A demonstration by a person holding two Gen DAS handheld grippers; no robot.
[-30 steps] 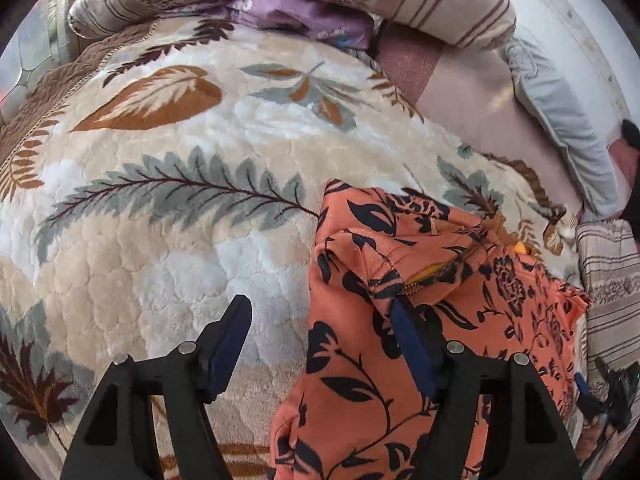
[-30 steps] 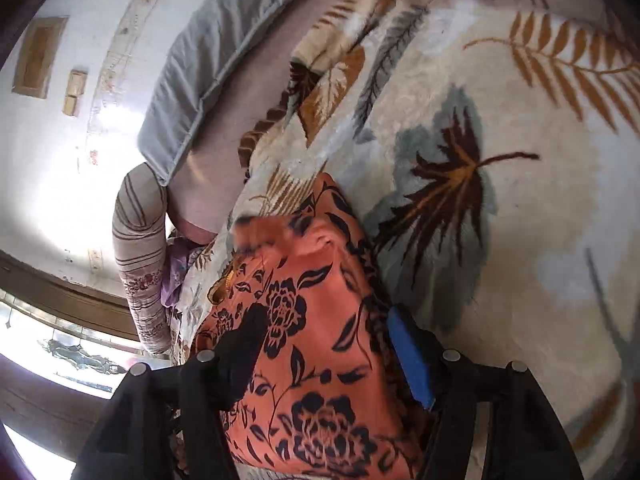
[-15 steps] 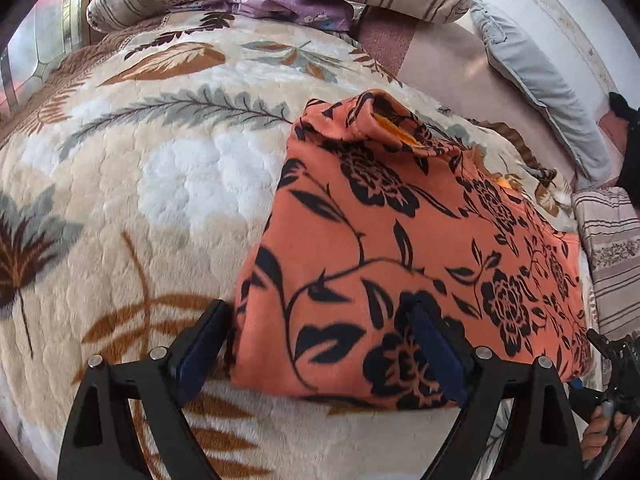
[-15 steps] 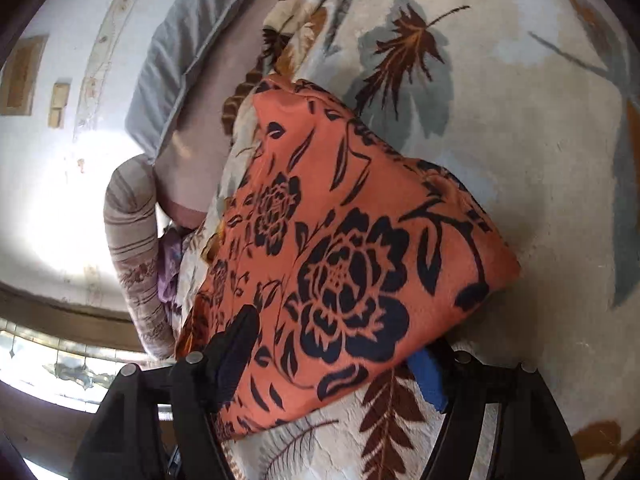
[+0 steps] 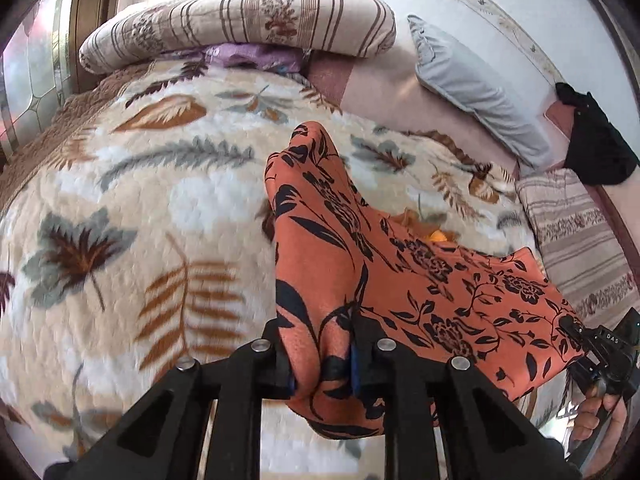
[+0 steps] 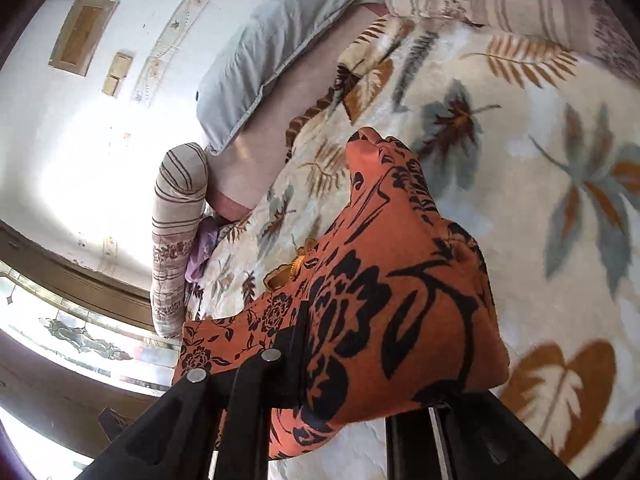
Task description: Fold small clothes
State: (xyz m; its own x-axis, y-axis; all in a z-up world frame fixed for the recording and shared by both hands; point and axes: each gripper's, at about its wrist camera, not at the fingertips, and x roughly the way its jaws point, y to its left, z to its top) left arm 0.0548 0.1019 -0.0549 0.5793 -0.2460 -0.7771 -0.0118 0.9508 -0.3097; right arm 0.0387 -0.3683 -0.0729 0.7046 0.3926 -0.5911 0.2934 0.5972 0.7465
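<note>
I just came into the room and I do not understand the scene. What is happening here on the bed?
A person is folding a small orange garment with a black flower print on a leaf-patterned blanket. Each hand holds a two-finger gripper. The left gripper is closing on a bunched edge of the cloth, and the right gripper is closing on another edge. The near side is lifted, while the far end seems to rest on the blanket. A grey pillow lies behind.

A home bedroom: leaf-patterned blanket [image 5: 160,216], grey pillow [image 5: 476,88] and striped bolster [image 5: 240,24].
</note>
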